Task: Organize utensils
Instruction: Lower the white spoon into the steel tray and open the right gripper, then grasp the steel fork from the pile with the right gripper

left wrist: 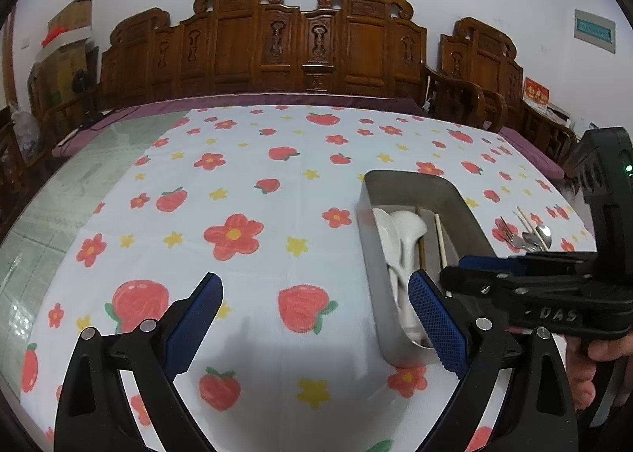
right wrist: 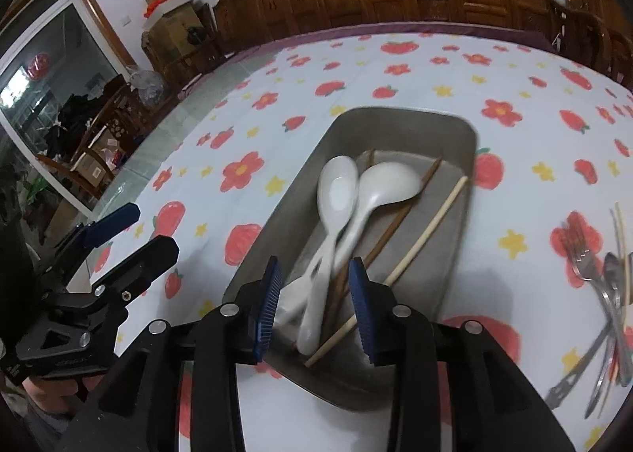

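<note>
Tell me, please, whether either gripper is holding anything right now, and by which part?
Nothing is held. The right gripper is open above the spoon handles in the metal tray, pads clear; the left gripper is open over the tablecloth.

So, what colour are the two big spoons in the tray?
White spoons; clearest in the right wrist view.

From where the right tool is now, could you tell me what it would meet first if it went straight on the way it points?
Most likely the handles of the white spoons lying in the metal tray; they sit directly between the right tool's open blue pads. A brown chopstick lies right beside them, so depth leaves some doubt.
</note>
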Demonstrator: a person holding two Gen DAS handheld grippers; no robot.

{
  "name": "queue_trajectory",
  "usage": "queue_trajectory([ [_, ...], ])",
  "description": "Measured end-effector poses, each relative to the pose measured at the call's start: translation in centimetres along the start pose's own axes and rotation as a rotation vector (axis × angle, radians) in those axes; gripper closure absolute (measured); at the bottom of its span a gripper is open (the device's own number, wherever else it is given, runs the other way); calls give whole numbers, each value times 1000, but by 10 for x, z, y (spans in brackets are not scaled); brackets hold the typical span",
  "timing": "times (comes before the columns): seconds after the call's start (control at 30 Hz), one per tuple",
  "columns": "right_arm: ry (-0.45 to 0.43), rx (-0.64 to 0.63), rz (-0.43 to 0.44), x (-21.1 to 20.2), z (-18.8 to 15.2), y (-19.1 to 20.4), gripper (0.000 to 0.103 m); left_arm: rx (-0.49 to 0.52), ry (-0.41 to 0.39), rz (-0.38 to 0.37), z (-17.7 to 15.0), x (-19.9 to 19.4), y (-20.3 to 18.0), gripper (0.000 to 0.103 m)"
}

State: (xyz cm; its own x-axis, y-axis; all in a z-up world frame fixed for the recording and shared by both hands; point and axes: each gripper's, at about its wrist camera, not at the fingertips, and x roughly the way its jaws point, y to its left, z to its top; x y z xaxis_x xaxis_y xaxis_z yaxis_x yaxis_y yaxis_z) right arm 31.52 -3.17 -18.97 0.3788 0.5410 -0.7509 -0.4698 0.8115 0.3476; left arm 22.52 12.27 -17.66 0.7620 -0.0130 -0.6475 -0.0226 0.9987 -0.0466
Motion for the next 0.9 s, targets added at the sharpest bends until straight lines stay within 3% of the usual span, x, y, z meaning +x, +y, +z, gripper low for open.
queue_trajectory([
  [0.27,-91,-90,-92,-66,-21,-30,65,57,-19,-45,1,-19,-45,12],
  [0.5,-129,-79,-233,-114,-45,-95,65,120,1,-98,-7,-28,-93,12],
  [0.7,-115,-21,-314,-120,-62,-156,65,147,32,-136,-14,-29,-124,12],
  [0.9,-74,-1,-307,-103,-71,-189,65,171,65,-158,-18,-22,-150,12],
])
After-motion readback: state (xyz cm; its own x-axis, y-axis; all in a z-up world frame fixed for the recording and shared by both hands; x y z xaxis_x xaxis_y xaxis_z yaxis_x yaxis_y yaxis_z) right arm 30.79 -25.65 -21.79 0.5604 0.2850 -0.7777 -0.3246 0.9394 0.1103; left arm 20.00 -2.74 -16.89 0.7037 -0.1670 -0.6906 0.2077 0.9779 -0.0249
